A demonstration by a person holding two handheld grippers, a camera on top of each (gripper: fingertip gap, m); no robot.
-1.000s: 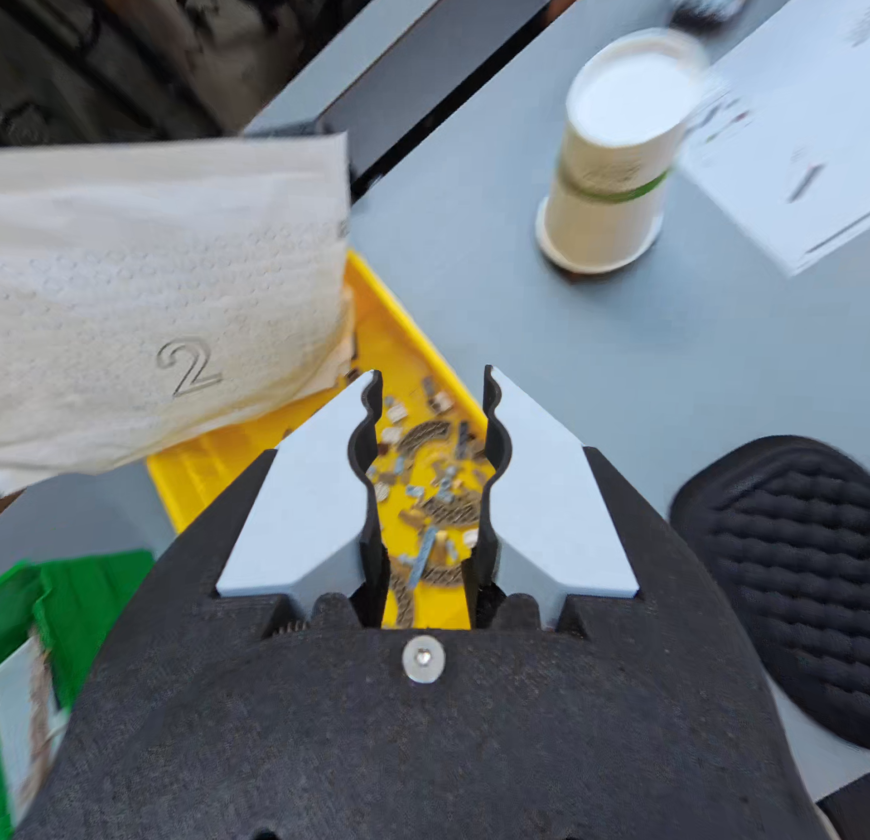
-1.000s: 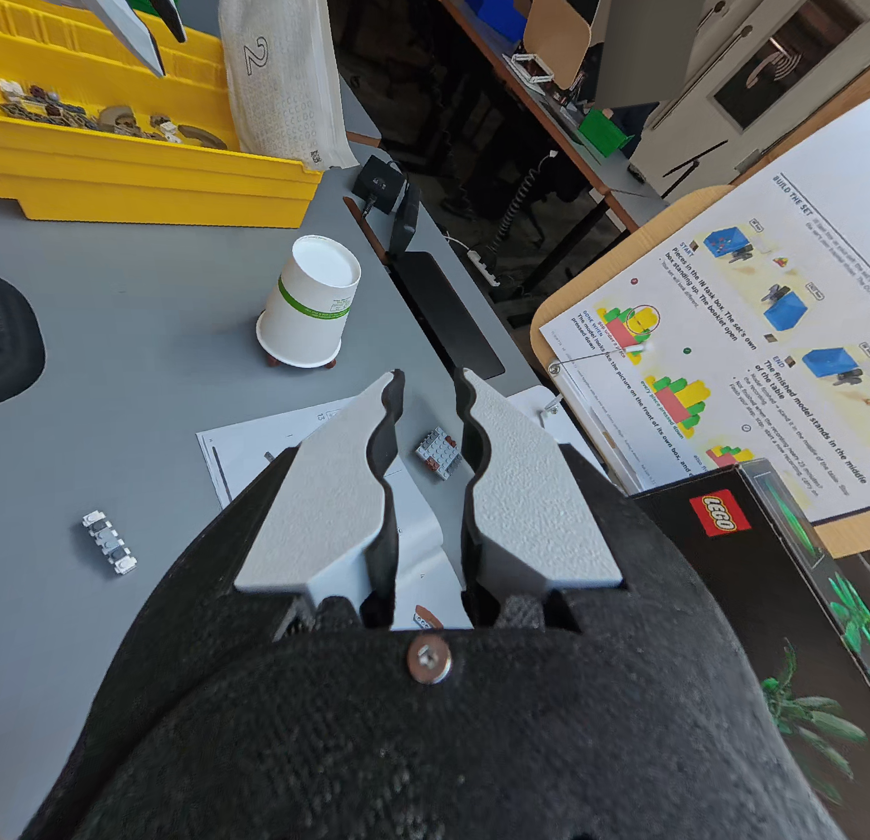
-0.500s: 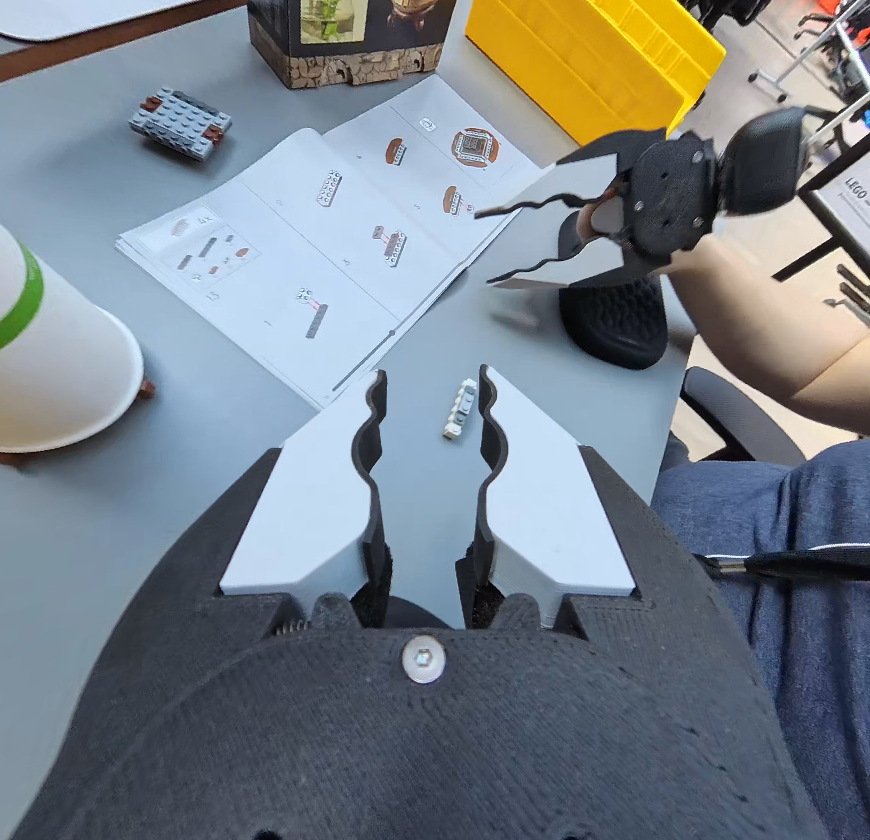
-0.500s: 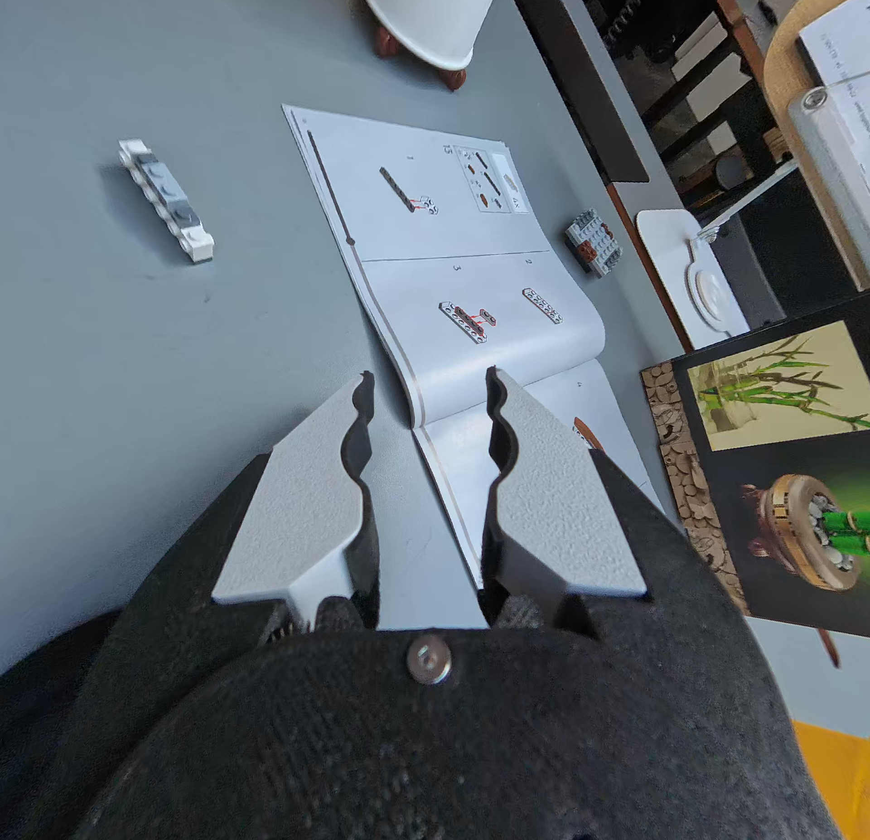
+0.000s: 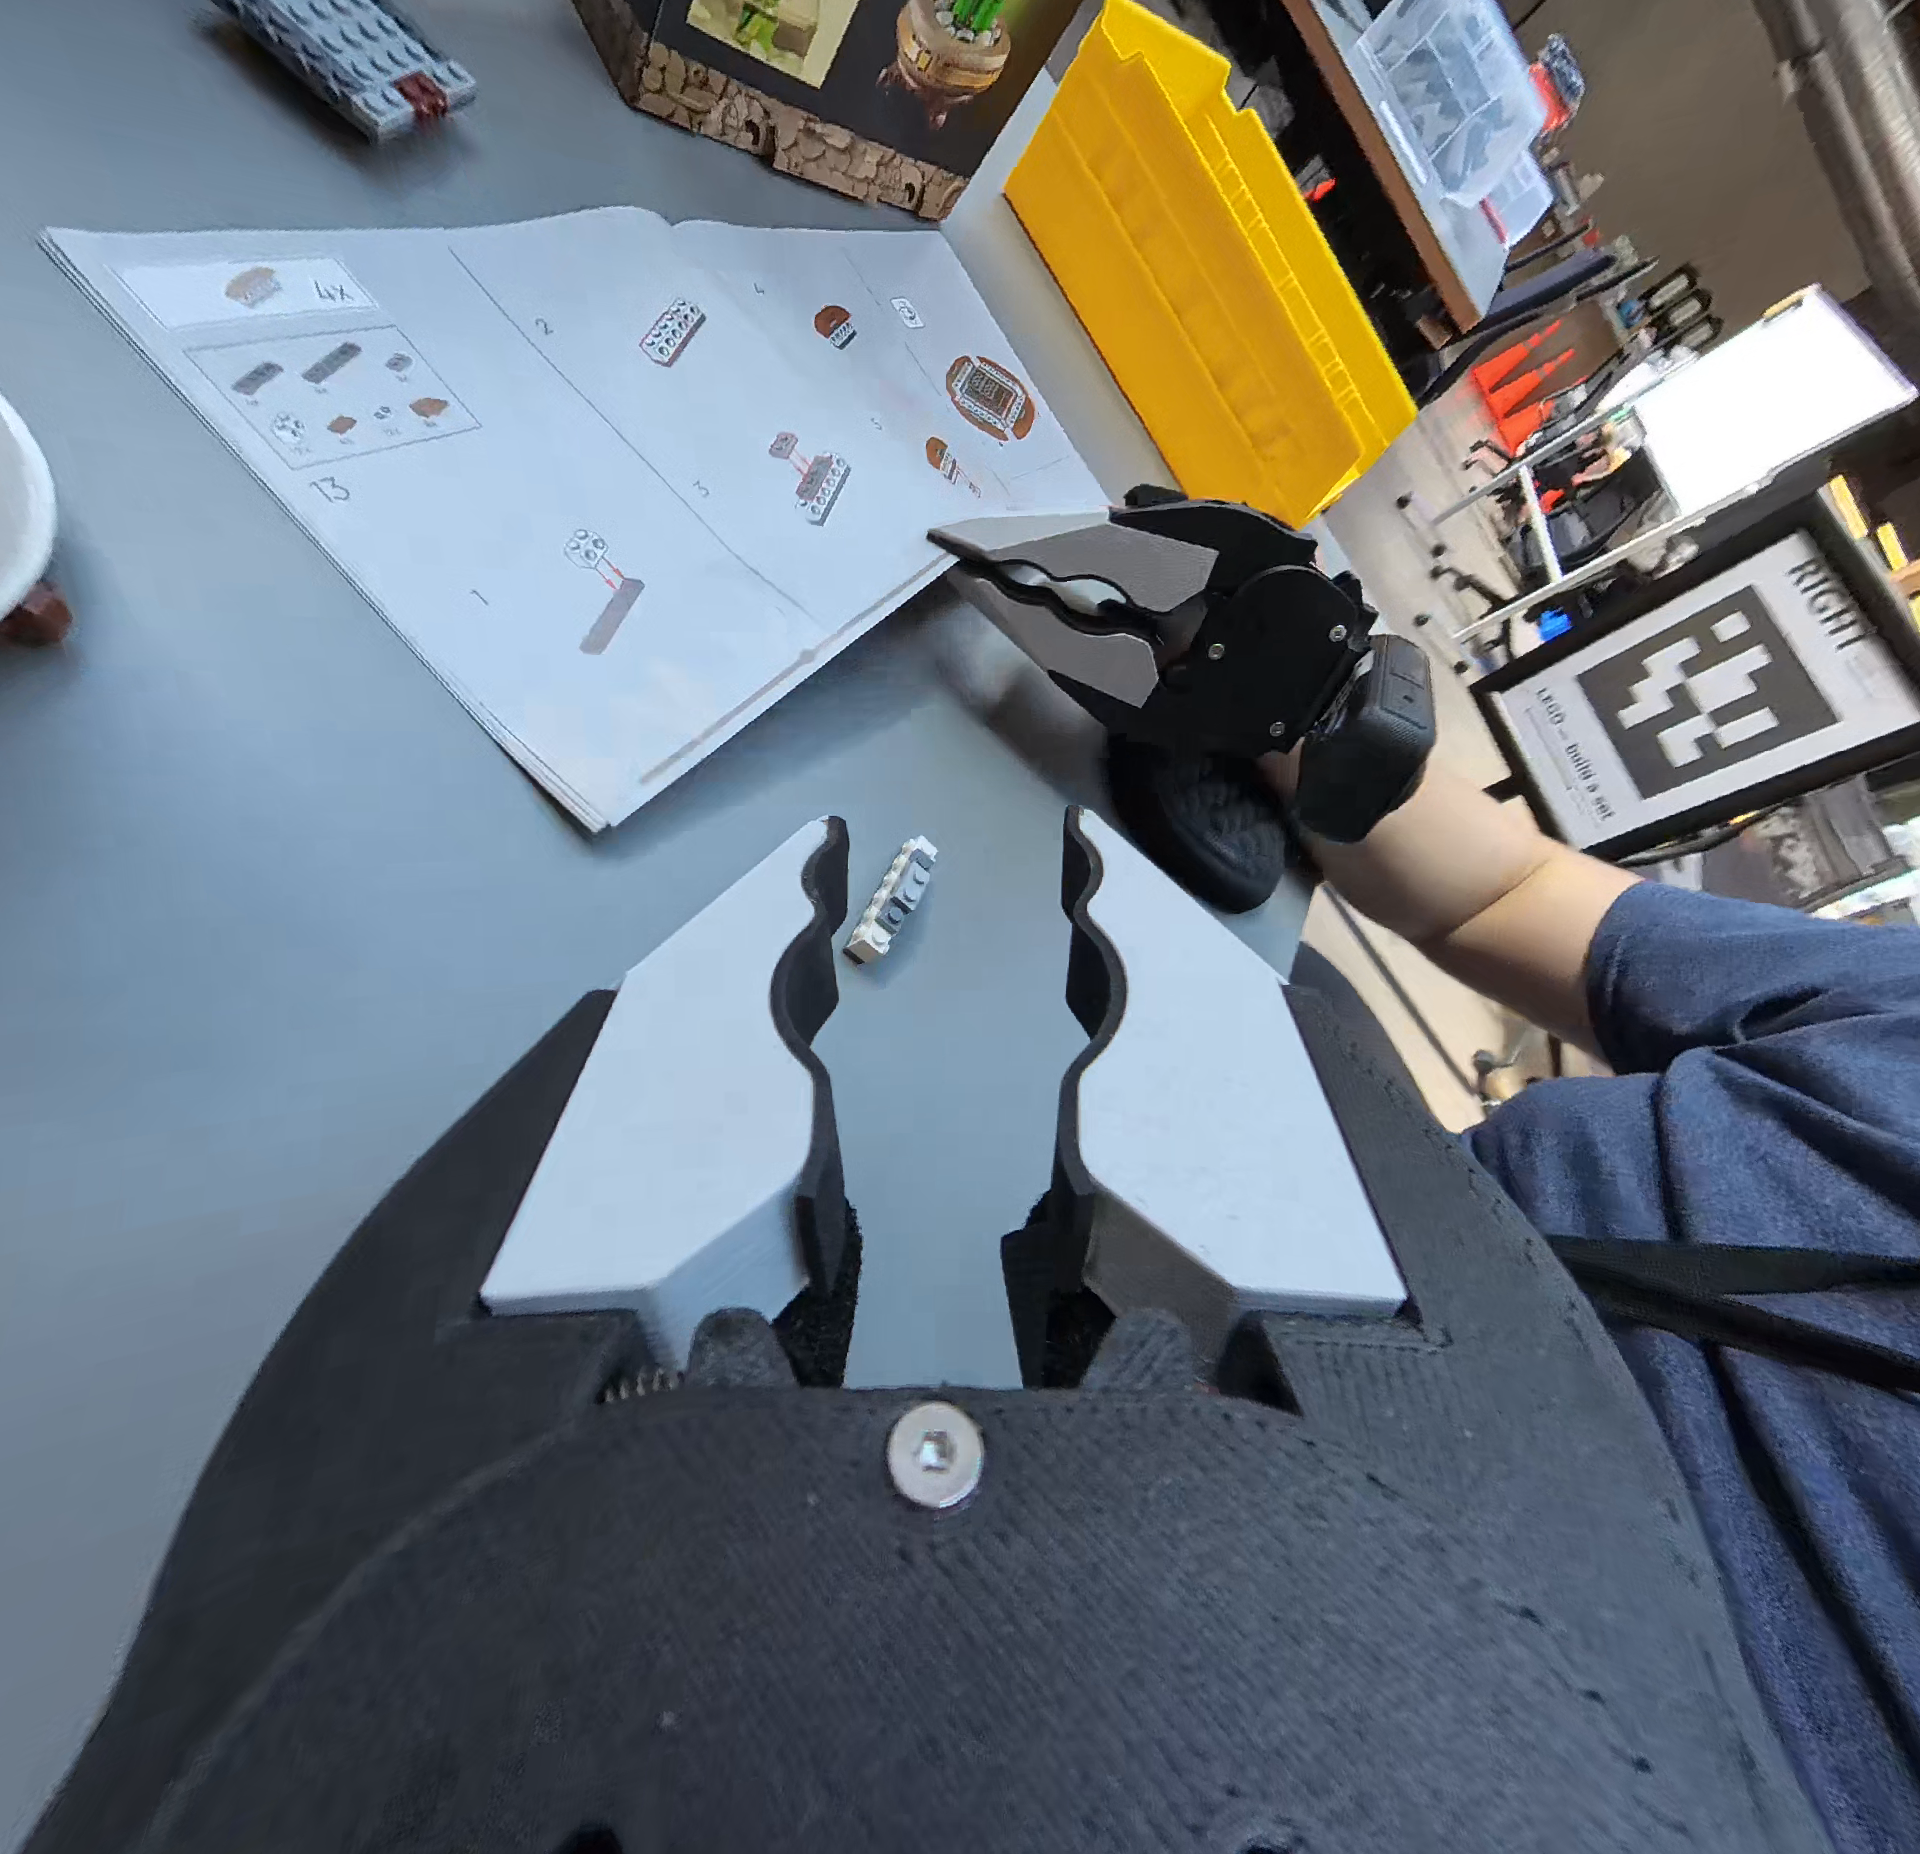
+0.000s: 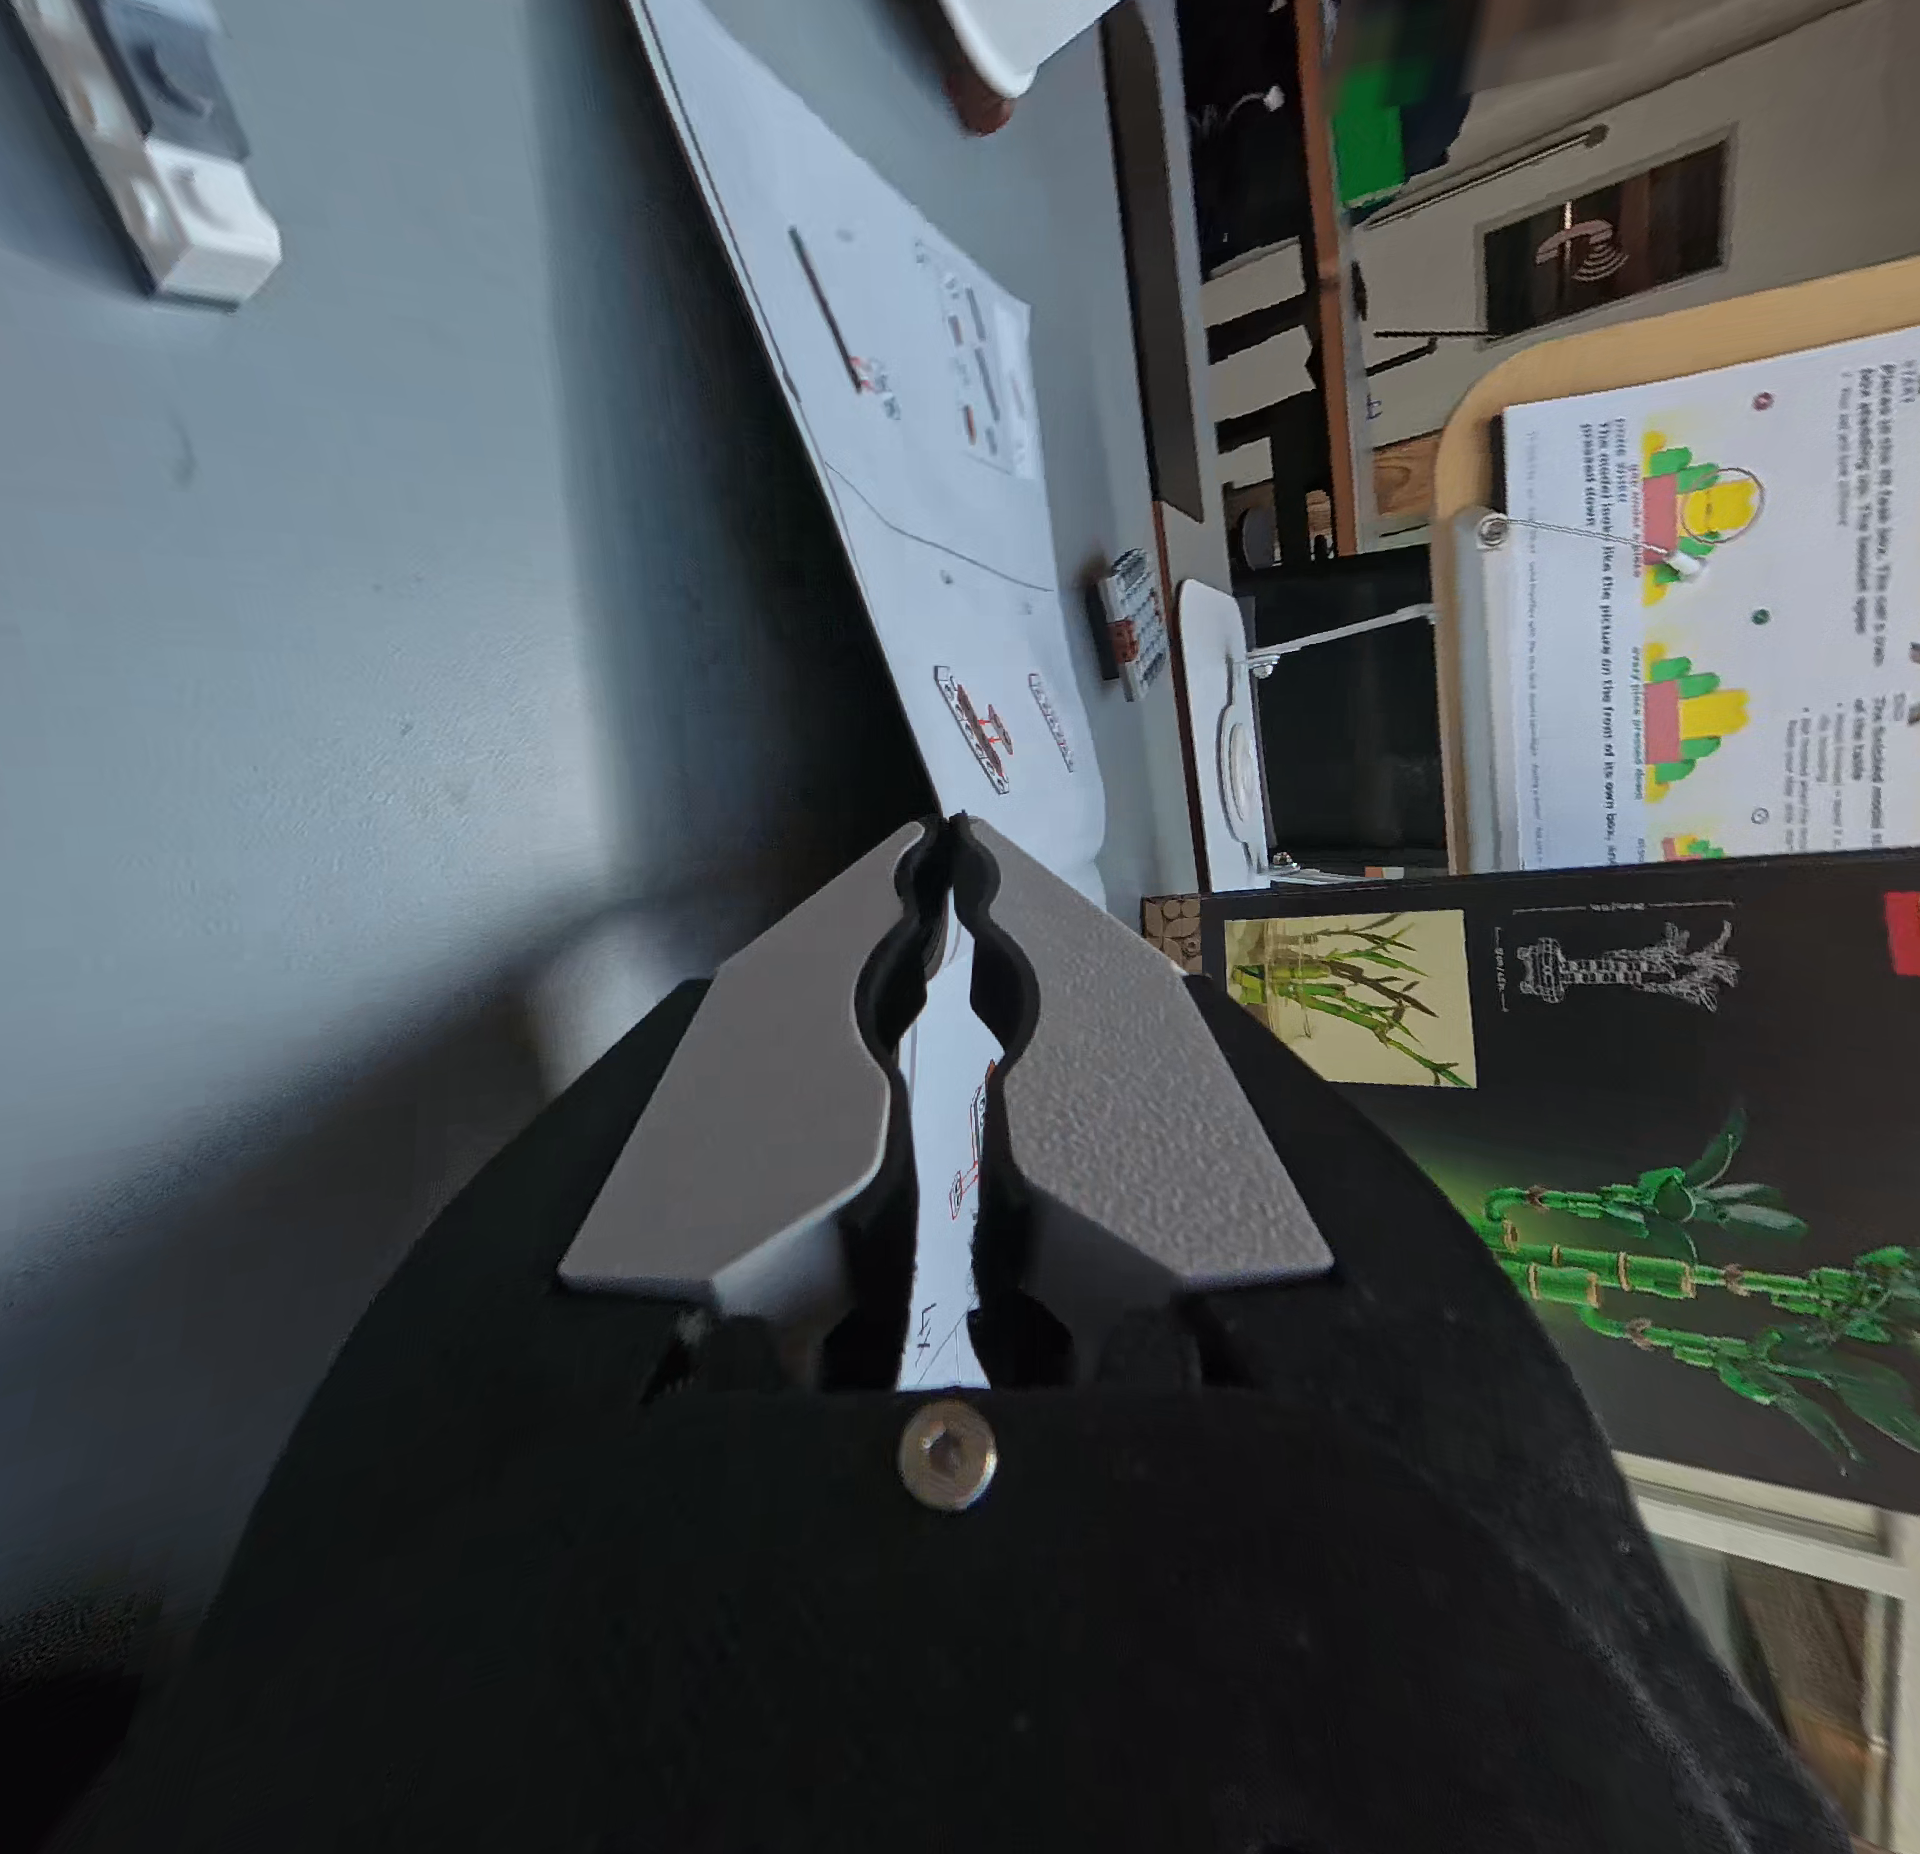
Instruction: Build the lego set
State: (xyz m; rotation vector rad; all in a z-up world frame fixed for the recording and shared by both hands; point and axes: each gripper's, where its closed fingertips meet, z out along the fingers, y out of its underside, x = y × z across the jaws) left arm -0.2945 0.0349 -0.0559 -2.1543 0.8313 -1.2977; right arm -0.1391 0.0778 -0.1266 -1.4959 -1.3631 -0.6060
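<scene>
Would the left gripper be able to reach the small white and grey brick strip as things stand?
Probably yes: the left gripper is open, and the brick strip lies on bare table between its fingertips, nothing covering it.

On my bench (image 5: 260, 921): small brick strip (image 5: 891, 900) just ahead of left hand-held gripper (image 5: 945, 838), between its fingers. Instruction booklet (image 5: 540, 433) beyond it. Set box (image 5: 831, 48) behind booklet, bin (image 5: 1205, 277) right of box, plate assembly (image 5: 332, 38) left of box.

Yellow bin (image 5: 1195, 277), grey table (image 5: 260, 869), white-and-grey brick strip (image 5: 891, 898).
</scene>
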